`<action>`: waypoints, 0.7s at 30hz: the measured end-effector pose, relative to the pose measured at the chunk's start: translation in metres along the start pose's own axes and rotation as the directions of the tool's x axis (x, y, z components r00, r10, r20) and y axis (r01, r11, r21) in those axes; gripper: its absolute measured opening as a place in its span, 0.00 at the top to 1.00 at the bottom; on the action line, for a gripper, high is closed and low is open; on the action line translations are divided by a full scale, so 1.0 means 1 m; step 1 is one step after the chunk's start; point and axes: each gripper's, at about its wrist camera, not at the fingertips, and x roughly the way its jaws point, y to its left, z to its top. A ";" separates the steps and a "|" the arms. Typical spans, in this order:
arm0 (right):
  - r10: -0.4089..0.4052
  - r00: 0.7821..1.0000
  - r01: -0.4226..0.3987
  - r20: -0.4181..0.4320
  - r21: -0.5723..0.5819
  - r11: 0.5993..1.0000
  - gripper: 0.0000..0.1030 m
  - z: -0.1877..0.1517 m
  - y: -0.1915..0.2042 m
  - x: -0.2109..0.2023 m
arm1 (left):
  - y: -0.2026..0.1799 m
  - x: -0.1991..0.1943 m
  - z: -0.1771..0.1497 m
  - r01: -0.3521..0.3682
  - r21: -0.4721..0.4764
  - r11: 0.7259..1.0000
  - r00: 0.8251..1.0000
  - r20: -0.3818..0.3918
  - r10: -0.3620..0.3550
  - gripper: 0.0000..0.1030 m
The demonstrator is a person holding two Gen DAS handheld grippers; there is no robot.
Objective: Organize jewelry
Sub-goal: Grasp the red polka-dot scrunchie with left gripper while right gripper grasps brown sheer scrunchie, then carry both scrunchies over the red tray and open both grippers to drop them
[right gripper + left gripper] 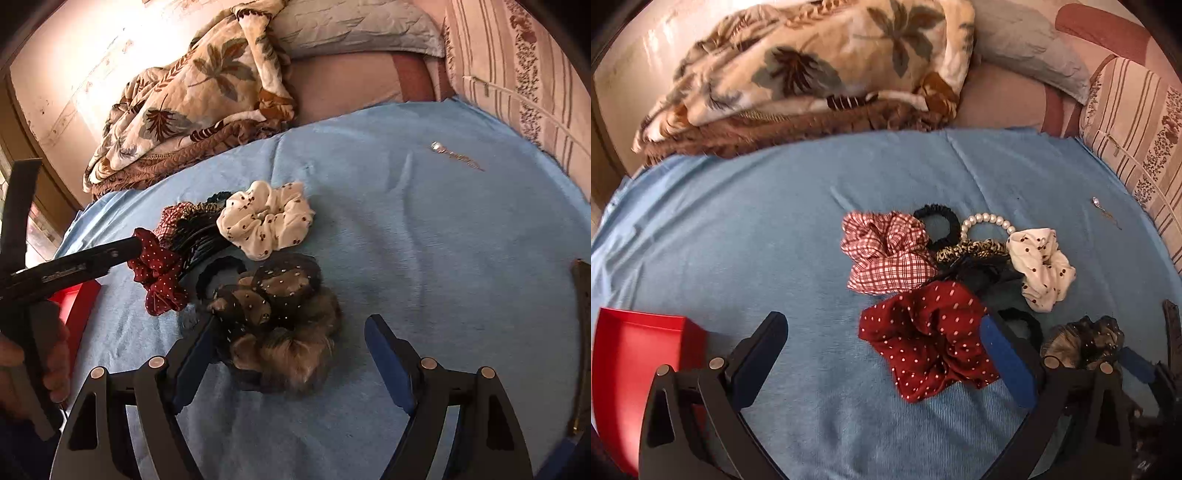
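Observation:
A pile of hair ties lies on the blue cloth: a red dotted scrunchie, a red checked scrunchie, a white dotted scrunchie, a pearl bracelet and black ties. My left gripper is open just before the red dotted scrunchie, touching nothing. A red box sits at its left. My right gripper is open around a dark sheer and fluffy scrunchie. The white scrunchie and the red dotted one lie beyond. A small silver pendant lies far right.
A floral quilt and pillows are piled behind the cloth. A striped cushion borders the right side. A dark strap lies at the right edge of the right wrist view.

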 end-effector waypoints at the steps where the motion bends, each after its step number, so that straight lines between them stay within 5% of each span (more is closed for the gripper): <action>1: 0.006 1.000 -0.006 -0.004 0.003 1.000 0.17 0.000 0.000 0.003 | 0.000 0.005 0.001 0.000 0.001 1.000 1.000 -0.014 0.000 0.00; 2: 0.017 1.000 -0.017 -0.010 0.008 1.000 0.17 0.001 0.001 0.007 | -0.001 0.009 -0.001 0.003 0.002 1.000 1.000 -0.028 -0.003 0.01; 4: 0.027 1.000 -0.027 -0.014 0.010 1.000 0.19 0.001 0.003 0.011 | -0.002 0.013 -0.004 0.032 0.001 1.000 0.998 -0.050 -0.031 0.20; 6: 0.033 0.999 -0.033 -0.017 0.008 0.999 0.26 0.001 0.005 0.015 | -0.002 0.021 -0.004 0.057 0.002 0.998 0.993 -0.102 -0.057 0.87; 7: 0.041 0.999 -0.041 -0.020 0.007 0.999 0.36 0.001 0.006 0.016 | -0.002 0.024 -0.005 0.063 -0.005 0.998 0.989 -0.131 -0.063 0.97; 13: 0.053 0.999 -0.053 -0.007 -0.014 0.998 0.70 0.001 0.010 0.015 | 0.006 -0.005 -0.013 0.109 -0.040 0.993 0.989 -0.096 -0.112 0.96; 21: 0.031 0.998 -0.028 0.052 -0.060 0.998 0.76 -0.006 0.020 -0.006 | 0.042 -0.087 -0.024 0.162 -0.094 0.982 0.987 0.005 -0.162 0.96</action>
